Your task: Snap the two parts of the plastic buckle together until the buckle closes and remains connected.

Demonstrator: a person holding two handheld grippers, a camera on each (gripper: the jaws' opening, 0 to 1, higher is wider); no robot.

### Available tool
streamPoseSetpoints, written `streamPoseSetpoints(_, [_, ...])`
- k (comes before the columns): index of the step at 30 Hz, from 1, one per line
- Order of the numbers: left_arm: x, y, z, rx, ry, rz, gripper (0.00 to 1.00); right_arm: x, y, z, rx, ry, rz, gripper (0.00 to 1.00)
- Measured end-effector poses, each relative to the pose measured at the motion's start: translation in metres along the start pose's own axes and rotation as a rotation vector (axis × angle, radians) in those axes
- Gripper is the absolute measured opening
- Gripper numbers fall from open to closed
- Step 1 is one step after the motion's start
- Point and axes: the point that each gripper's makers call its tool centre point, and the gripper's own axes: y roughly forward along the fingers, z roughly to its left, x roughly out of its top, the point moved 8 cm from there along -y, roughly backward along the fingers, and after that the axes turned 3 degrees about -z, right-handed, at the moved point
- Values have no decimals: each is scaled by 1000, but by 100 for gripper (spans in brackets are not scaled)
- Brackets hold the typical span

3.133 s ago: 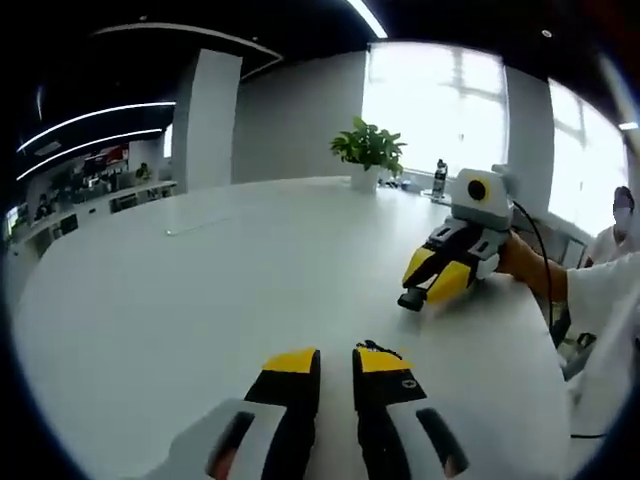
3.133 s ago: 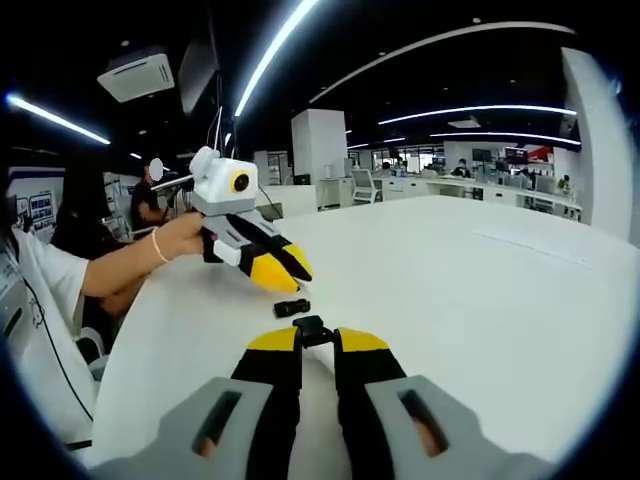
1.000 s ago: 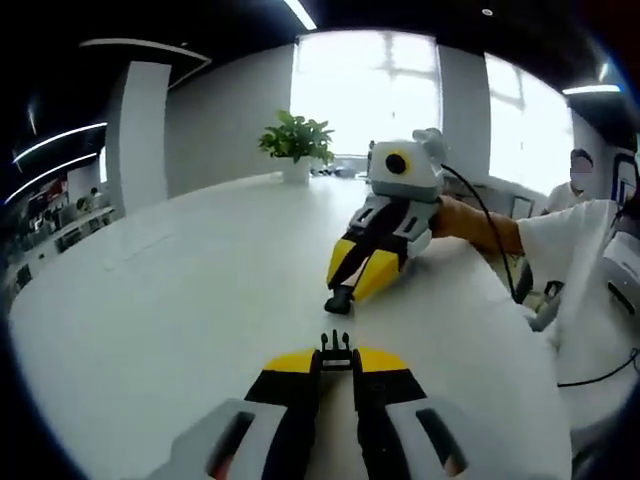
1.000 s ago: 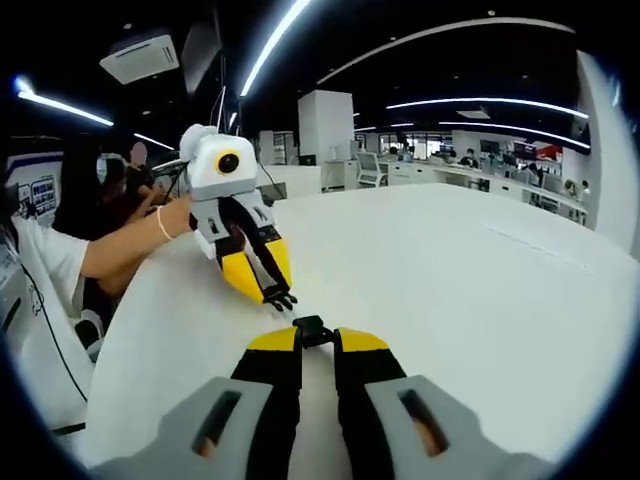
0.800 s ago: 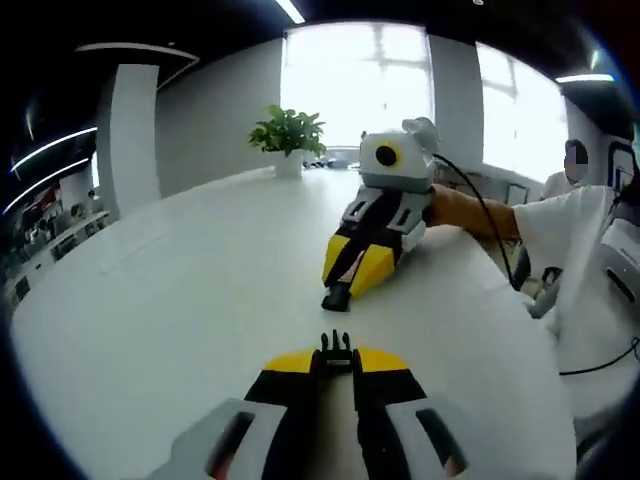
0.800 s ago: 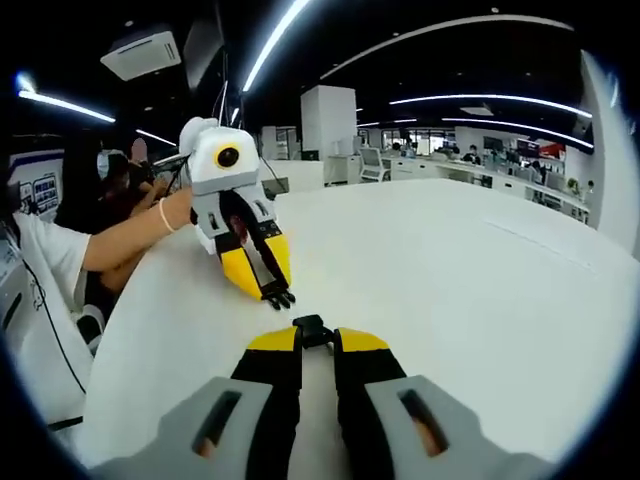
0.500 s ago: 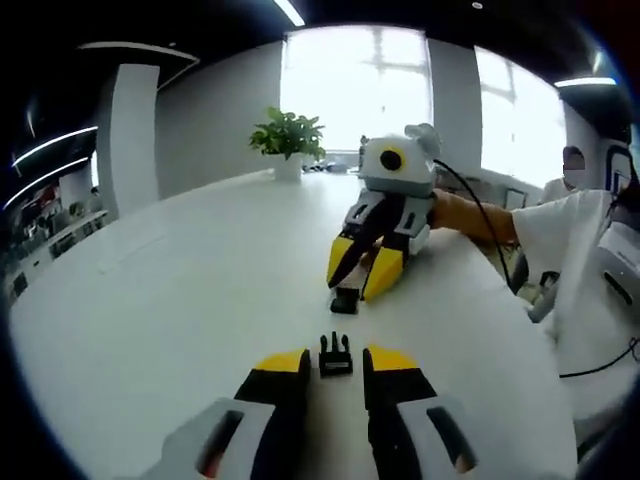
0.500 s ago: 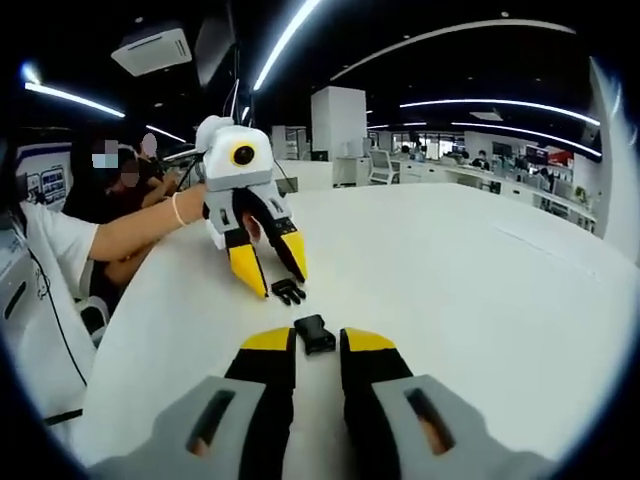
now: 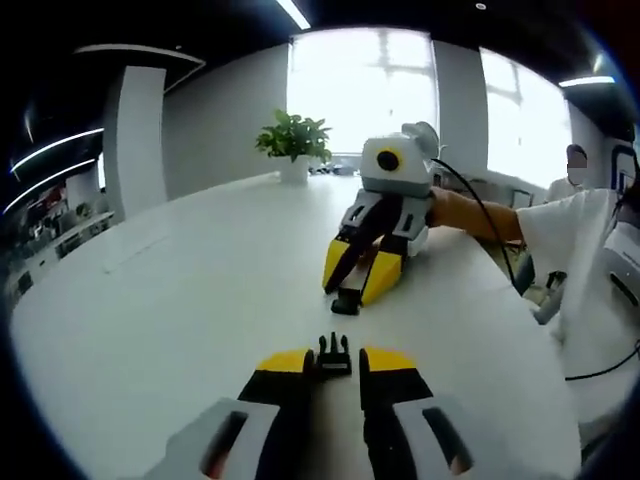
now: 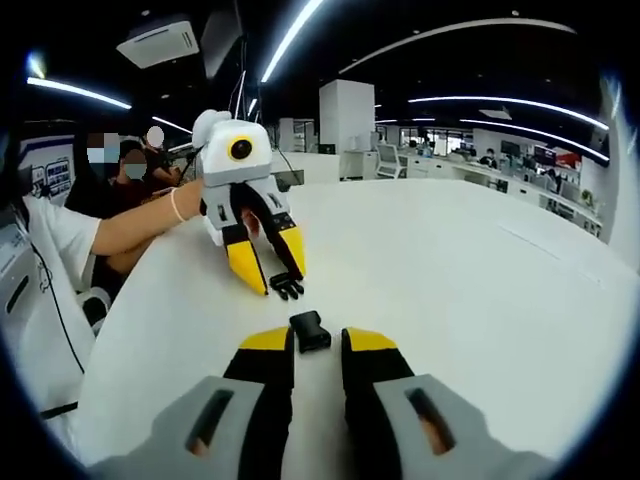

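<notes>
white tabletop [image 9: 150, 300] carries both buckle halves apart: black pronged plastic buckle half [image 9: 334, 355] between the left hand-held gripper [image 9: 326, 362] tips, jaws parted; black socket half [image 10: 309, 331] near the parted right hand-held gripper [image 10: 307, 342]. judged light, stiff, slippery; grip flat sides.

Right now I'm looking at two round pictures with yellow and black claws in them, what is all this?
A person holds one clamping tool in each hand, and a small fisheye camera rides on each. The left gripper view looks along the left tool; the right gripper view looks along the right tool. Each picture also shows the other tool facing it. A white table carries two black buckle halves: the pronged half by the left tool, the socket half by the right. Both tools are open, so nothing is held, and the halves lie apart, not yet snapped together.
</notes>
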Motion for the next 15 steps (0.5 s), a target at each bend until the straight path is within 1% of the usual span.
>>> streamPoseSetpoints(3, [-1,0,1,-6,-3,-7,13,1,1,1,13,-6,-5,13])
streamPoseSetpoints(8, [-2,-1,-1,-29,-9,-17,12,2,2,5,29,-27,-2,13])
streamPoseSetpoints(15, [-3,0,-10,-76,5,-24,12,4,4,11,94,-37,-30,12])
